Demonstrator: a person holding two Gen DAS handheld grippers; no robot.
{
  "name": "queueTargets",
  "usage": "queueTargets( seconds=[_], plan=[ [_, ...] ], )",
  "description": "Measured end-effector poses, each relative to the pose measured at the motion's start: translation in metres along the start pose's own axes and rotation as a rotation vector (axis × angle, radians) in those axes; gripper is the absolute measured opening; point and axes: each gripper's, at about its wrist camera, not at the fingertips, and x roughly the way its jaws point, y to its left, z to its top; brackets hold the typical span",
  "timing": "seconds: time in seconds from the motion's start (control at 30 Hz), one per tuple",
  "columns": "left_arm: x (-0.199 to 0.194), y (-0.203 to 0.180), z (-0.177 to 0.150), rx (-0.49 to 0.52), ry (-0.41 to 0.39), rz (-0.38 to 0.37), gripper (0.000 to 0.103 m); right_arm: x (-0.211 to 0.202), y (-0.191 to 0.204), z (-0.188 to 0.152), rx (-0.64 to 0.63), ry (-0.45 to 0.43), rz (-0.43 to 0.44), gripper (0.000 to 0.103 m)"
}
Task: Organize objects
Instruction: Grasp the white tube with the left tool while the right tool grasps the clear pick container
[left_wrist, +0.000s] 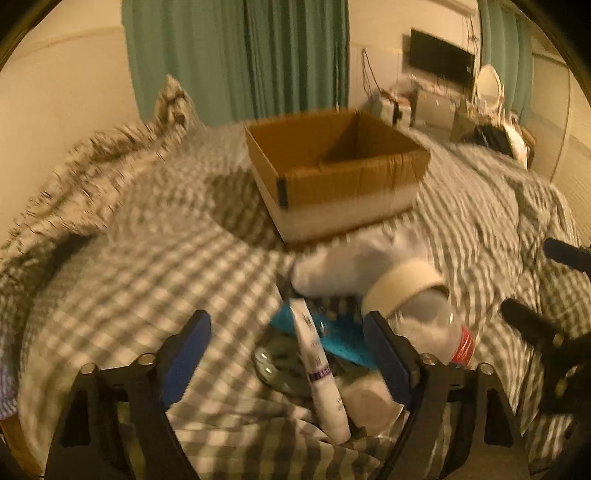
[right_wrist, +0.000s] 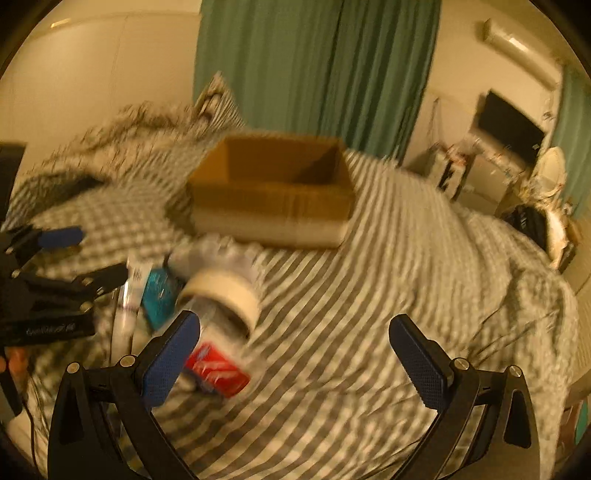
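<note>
Brown corrugated cardboard box (left_wrist: 334, 166) sitting open-topped on the grey-and-white checked bedspread (left_wrist: 147, 258), nothing visible inside it from either view. Just in front of the box, a huddle of small items on the bedspread: white plush toy (left_wrist: 354, 266) nearest the box, touching or almost touching its front wall. Roll of beige tape (left_wrist: 402, 286) on the near side of the plush, resting against a clear plastic bottle with a red label (left_wrist: 443, 332). White tube with a purple band (left_wrist: 321, 369) lying lengthwise further from the box, with a blue packet (left_wrist: 340, 339) partly under it. Something round and glassy beside the tube, too blurred to name.

Left claw (left_wrist: 288, 354) spread wide, blue pads apart, gripping nothing, hovering over the tube and the blue packet on the near side of the pile from the box. Right claw (right_wrist: 295, 365) also spread wide and empty, low over bare bedspread, its left pad just beside the red-labelled bottle.

Behind the box, green curtain (left_wrist: 240, 55) hanging full height. Off to the box's right and further back, black television (left_wrist: 441, 55) on the wall above a cluttered dresser. Heavy blur in both views.
</note>
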Motion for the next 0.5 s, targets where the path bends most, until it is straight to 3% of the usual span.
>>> queueTargets(
  seconds=[0.07, 0.2, 0.3, 0.37, 0.5],
  plan=[
    [0.013, -0.006, -0.009, 0.024, 0.046, -0.002, 0.076, 0.014, 0.008, -0.011, -0.019, 0.043, 0.044, 0.103],
    [0.033, -0.011, -0.022, 0.039, 0.120, -0.024, 0.054, 0.037, 0.026, -0.023, -0.047, 0.102, 0.114, 0.103],
    [0.039, -0.014, -0.022, 0.049, 0.135, -0.085, 0.025, 0.052, 0.040, -0.028, -0.082, 0.146, 0.139, 0.102],
    [0.038, -0.014, -0.024, 0.045, 0.128, -0.107, 0.021, 0.064, 0.047, -0.030, -0.106, 0.168, 0.147, 0.101],
    [0.030, -0.016, -0.023, 0.053, 0.110, -0.121, 0.017, 0.070, 0.049, -0.030, -0.078, 0.186, 0.205, 0.077]
  ],
)
